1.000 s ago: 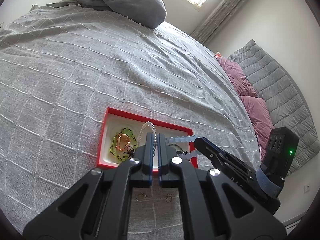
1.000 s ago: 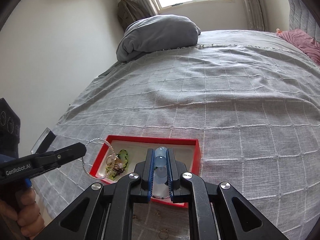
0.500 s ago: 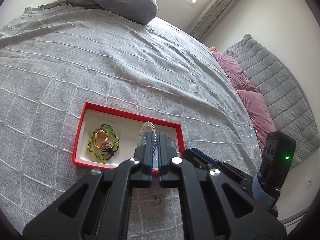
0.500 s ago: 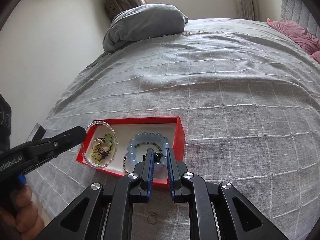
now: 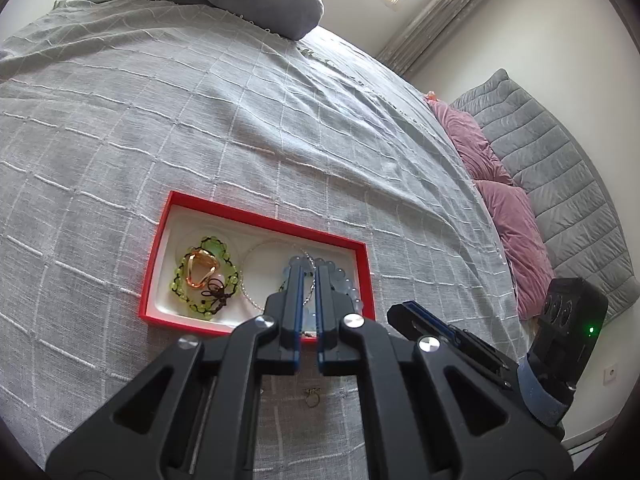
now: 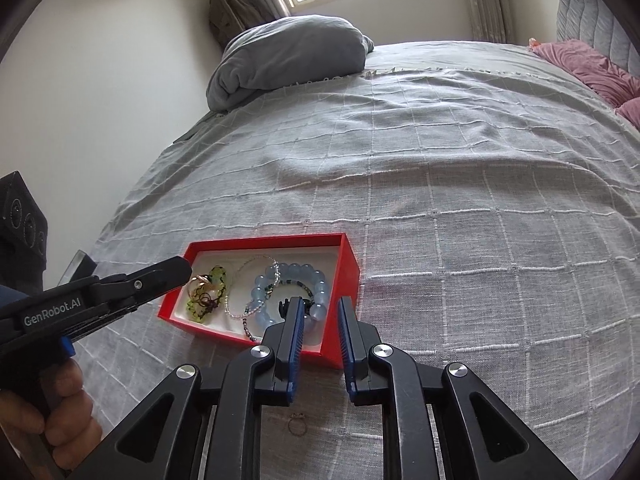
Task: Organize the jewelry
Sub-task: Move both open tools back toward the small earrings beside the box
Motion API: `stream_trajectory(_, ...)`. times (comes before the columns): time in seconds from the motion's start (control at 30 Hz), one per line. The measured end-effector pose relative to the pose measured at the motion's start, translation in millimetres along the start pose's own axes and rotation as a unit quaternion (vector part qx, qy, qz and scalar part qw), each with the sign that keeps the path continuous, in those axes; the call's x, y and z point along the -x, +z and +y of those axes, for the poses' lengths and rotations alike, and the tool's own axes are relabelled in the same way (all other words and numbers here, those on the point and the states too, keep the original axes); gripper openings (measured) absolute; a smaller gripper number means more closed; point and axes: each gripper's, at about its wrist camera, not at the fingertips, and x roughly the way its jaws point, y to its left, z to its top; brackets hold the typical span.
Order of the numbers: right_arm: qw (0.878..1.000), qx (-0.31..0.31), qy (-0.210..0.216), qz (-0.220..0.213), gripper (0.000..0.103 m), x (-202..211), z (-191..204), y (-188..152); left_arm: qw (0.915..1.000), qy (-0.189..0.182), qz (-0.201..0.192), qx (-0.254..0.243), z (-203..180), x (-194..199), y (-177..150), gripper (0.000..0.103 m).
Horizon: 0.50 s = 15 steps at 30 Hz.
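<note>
Jewelry lay heaped in the red box (image 6: 344,268) on the bed; a loose ring (image 6: 297,429) sat at 6 o'clock. Right gripper (image 6: 320,320) jaws were spread, left gripper (image 5: 307,280) jaws nearly together, empty. Thin ring could sink into fabric, slipping a pinch.

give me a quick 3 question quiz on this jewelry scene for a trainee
1. True or false: the right gripper is shut on the blue bracelet.
2. The small ring lies: A) in the red box; B) on the bedspread outside it; C) in a gripper.
3. Fill in: the amber piece lies inside a ___ bead loop.

Key: 1 false, it is open; 2 B; 3 green.
</note>
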Motion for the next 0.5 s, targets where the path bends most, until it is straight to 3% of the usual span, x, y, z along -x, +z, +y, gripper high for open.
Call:
stream_trajectory(0.23, 1.0, 0.004, 0.001, -0.001, 0.019, 2.1, -0.1, -2.5, 0.9999, 0.004, 0.012, -0.004, 3.3, 0.0, -4.7, 0.005)
stream_trajectory(0.5, 1.0, 0.0, 0.001, 0.004, 0.037, 4.0, -1.7, -5.9, 0.9995, 0.016, 0.025, -0.009, 5.0, 1.8, -11.3, 0.007)
